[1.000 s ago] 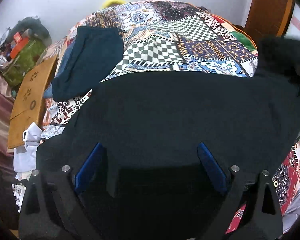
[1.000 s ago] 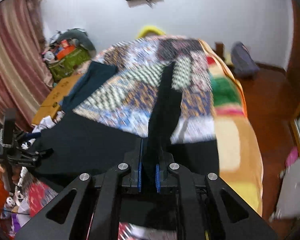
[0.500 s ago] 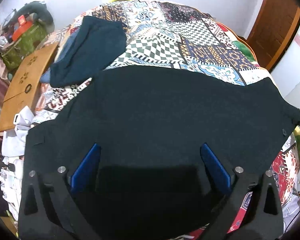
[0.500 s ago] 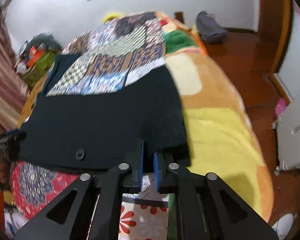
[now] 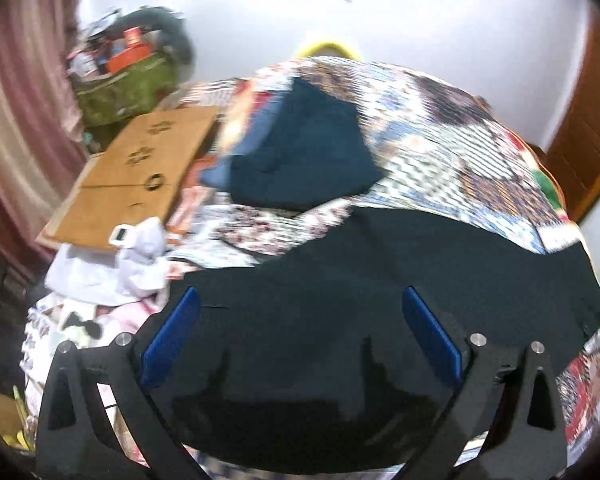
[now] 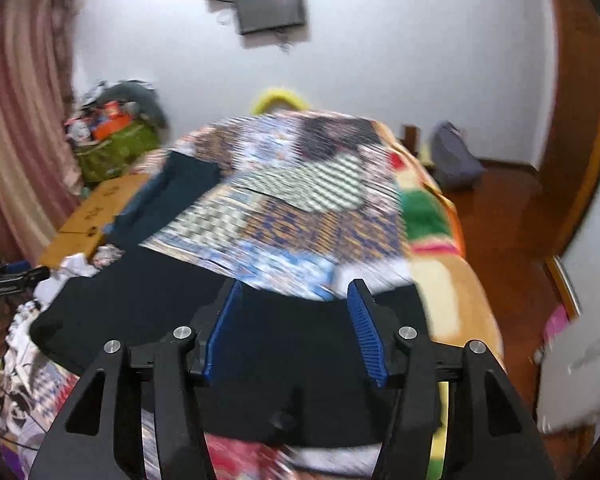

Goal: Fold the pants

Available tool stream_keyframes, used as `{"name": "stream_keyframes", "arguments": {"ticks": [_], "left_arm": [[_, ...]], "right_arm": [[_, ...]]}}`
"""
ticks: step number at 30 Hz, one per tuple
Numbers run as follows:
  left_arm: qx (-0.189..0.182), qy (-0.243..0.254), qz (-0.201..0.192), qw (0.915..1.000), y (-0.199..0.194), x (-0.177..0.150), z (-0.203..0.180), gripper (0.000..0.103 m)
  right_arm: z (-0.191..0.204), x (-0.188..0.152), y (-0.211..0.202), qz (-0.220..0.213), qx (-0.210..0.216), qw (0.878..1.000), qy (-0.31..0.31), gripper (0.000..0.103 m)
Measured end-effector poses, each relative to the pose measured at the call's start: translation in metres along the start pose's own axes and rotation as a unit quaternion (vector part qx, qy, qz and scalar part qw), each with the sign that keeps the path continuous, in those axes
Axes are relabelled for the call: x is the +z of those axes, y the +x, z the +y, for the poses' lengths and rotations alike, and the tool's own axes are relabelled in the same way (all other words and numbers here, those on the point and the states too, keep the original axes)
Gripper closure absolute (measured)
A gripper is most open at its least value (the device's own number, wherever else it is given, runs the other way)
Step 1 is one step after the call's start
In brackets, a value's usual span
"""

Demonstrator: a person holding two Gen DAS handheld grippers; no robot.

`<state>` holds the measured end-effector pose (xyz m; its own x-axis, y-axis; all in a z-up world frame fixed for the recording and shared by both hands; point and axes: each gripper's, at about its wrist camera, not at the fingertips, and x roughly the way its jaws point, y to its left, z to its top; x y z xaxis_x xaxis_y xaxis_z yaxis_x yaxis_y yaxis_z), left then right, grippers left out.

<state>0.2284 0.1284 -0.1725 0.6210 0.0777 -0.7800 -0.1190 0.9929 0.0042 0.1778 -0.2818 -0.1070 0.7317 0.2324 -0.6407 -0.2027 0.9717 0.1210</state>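
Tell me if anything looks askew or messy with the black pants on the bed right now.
Nothing looks wrong with the black pants: they lie flat across the near end of the patchwork quilt, both grippers open above them. The one untidy spot is a crumpled white cloth bunched at the bed's left edge, beside the pants.

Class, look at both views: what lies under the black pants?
The black pants lie spread on a patchwork quilt, which shows beyond their far edge. Whatever sits directly beneath the fabric is covered and cannot be seen.
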Motion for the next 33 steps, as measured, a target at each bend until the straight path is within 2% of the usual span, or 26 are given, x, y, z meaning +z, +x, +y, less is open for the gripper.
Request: {"name": "stream_keyframes", "arguments": {"ticks": [7, 11, 15, 22, 26, 30, 31, 33], "left_arm": [[0.035, -0.064, 0.029, 0.9969, 0.025, 0.007, 0.079, 0.001], [0.042, -0.09, 0.066, 0.9929, 0.055, 0.006, 0.114, 0.001], [0.037, -0.1, 0.102, 0.989, 0.085, 0.001, 0.129, 0.001], [0.01, -0.117, 0.157, 0.9805, 0.139, -0.011, 0.14, 0.002], [-0.005, -0.116, 0.179, 0.977, 0.158, -0.014, 0.136, 0.007], [-0.021, -0.109, 0.175, 0.9783, 0.161, -0.016, 0.133, 0.016], [-0.026, -0.109, 0.173, 0.9785, 0.161, -0.016, 0.133, 0.022], [-0.038, -0.111, 0.169, 0.9785, 0.16, -0.017, 0.134, 0.031]], "right_arm": [[0.069, 0.029, 0.048, 0.011, 0.087, 0.995, -0.043, 0.051], [0.103, 0.036, 0.079, 0.033, 0.119, 0.99, -0.073, 0.051], [0.135, 0.039, 0.113, 0.063, 0.142, 0.983, -0.101, 0.051], [0.192, 0.034, 0.186, 0.143, 0.182, 0.965, -0.126, 0.051], [0.217, 0.039, 0.224, 0.178, 0.188, 0.956, -0.14, 0.051], [0.241, 0.044, 0.256, 0.202, 0.186, 0.946, -0.17, 0.052], [0.246, 0.043, 0.265, 0.215, 0.184, 0.943, -0.176, 0.054], [0.253, 0.04, 0.28, 0.242, 0.191, 0.933, -0.185, 0.069]]}}
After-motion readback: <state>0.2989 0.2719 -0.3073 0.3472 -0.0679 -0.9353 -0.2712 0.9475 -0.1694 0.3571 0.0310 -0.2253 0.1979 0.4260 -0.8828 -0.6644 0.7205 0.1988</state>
